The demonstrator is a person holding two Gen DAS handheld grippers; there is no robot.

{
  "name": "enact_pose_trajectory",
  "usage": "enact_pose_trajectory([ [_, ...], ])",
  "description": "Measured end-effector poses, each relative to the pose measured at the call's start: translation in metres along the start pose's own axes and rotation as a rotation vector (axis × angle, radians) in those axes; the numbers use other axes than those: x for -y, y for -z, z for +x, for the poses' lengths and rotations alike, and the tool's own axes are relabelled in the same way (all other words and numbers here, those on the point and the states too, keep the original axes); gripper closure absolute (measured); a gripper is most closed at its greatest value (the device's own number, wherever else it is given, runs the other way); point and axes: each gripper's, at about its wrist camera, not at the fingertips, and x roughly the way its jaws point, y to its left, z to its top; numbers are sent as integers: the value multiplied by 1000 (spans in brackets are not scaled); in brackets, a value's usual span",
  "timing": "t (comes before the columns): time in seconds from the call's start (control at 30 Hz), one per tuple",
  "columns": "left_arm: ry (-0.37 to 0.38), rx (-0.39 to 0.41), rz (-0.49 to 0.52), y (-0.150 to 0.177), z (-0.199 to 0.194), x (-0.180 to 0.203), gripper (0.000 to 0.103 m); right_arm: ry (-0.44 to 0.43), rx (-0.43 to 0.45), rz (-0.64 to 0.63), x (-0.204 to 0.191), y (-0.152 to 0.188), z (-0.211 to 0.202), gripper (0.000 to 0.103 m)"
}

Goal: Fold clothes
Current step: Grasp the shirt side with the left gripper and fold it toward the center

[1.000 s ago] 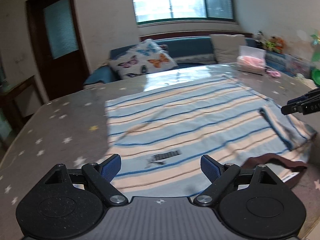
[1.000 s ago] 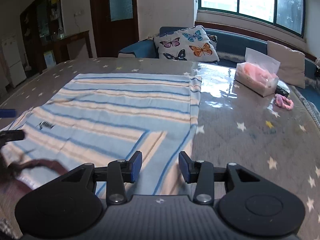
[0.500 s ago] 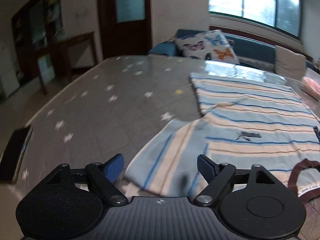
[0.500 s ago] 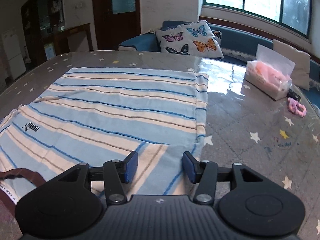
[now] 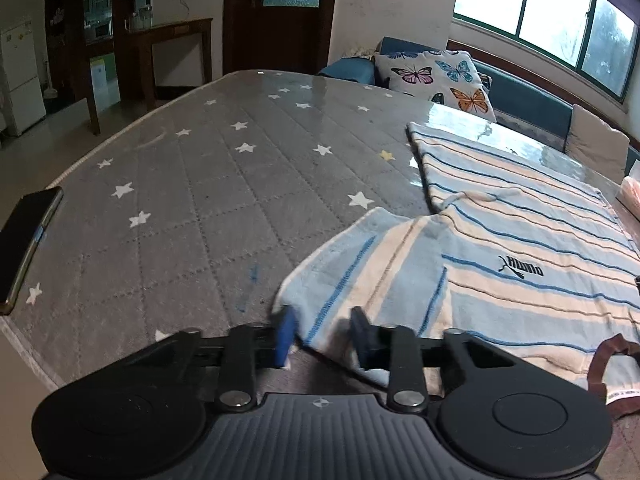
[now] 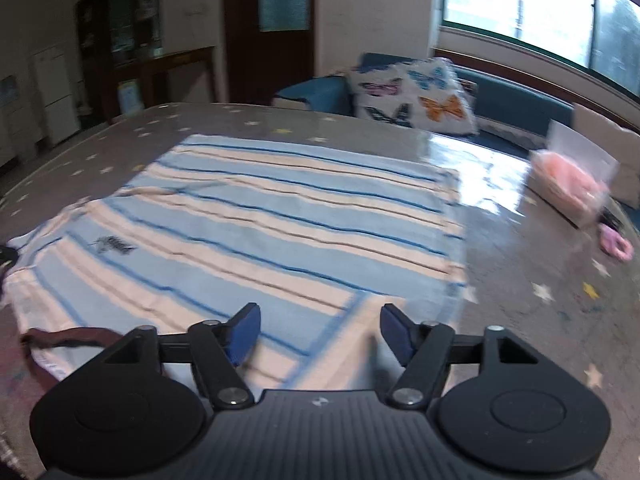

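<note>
A light-blue and cream striped T-shirt (image 5: 520, 240) with a dark brown collar (image 5: 612, 360) lies flat on the grey star-patterned table (image 5: 200, 208). My left gripper (image 5: 322, 336) sits low at the hem of the shirt's left sleeve (image 5: 360, 280); its jaws are narrowed with the sleeve edge between the pads, a gap still showing. In the right wrist view the shirt (image 6: 260, 232) spreads ahead, its right sleeve folded over the body. My right gripper (image 6: 320, 334) is open above that folded sleeve (image 6: 360, 320), holding nothing.
A black phone (image 5: 28, 240) lies at the table's left edge. A tissue box (image 6: 572, 184) and a pink hair tie (image 6: 616, 242) sit at the right. A blue sofa with a butterfly cushion (image 5: 436, 76) stands behind the table.
My left gripper swung left from the shirt's chest to the left sleeve and narrowed its jaws around the sleeve hem. My right gripper widened its jaws over the folded right sleeve.
</note>
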Motion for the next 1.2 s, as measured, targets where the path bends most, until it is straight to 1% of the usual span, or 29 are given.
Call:
enact_pose_trajectory([
  [0.03, 1, 2, -3, 0, 0, -2, 85, -22, 1, -17, -8, -2, 0, 34],
  [0.07, 3, 4, -5, -1, 0, -4, 90, -46, 1, -36, -18, -3, 1, 33],
  [0.1, 1, 7, -7, -1, 1, -6, 95, -73, -3, -55, -28, -5, 3, 29],
  [0.13, 3, 9, -11, -1, 1, -8, 95, -99, -6, -76, -38, -6, 5, 25],
  [0.27, 13, 19, -21, -1, 0, -14, 96, -188, -9, -172, -84, -10, 13, 24],
  [0.33, 15, 28, -25, -1, -2, -16, 97, -209, -10, -224, -106, -12, 18, 21],
  [0.4, 16, 39, -27, -1, -3, -20, 98, -218, -10, -273, -125, -13, 26, 21],
  [0.53, 24, 55, -38, -2, -7, -27, 98, -256, -38, -329, -155, -11, 38, 21],
  [0.67, 51, 26, -57, 0, -7, -32, 97, -328, -51, -377, -179, -4, 34, 21],
  [0.73, 64, 12, -71, 1, -8, -33, 96, -344, -39, -409, -187, -3, 30, 21],
  [0.77, 70, 6, -77, 2, -8, -32, 93, -344, -30, -408, -188, -5, 28, 21],
  [0.83, 79, -2, -89, 2, -8, -32, 77, -337, -15, -384, -183, -10, 25, 21],
  [0.87, 76, -5, -96, 3, -8, -32, 64, -323, -7, -372, -181, -13, 25, 21],
  [0.93, 73, 2, -101, 3, -7, -31, 63, -286, 1, -351, -173, -19, 25, 20],
  [1.03, 71, 9, -94, 3, -6, -29, 68, -231, -20, -323, -164, -23, 33, 20],
  [1.07, 80, 9, -89, 3, -4, -28, 87, -219, -27, -321, -163, -22, 36, 20],
  [1.1, 82, 6, -88, 3, -2, -28, 97, -214, -32, -324, -164, -21, 39, 20],
  [1.2, 76, 22, -100, 0, -1, -30, 102, -239, -46, -344, -174, -15, 42, 20],
])
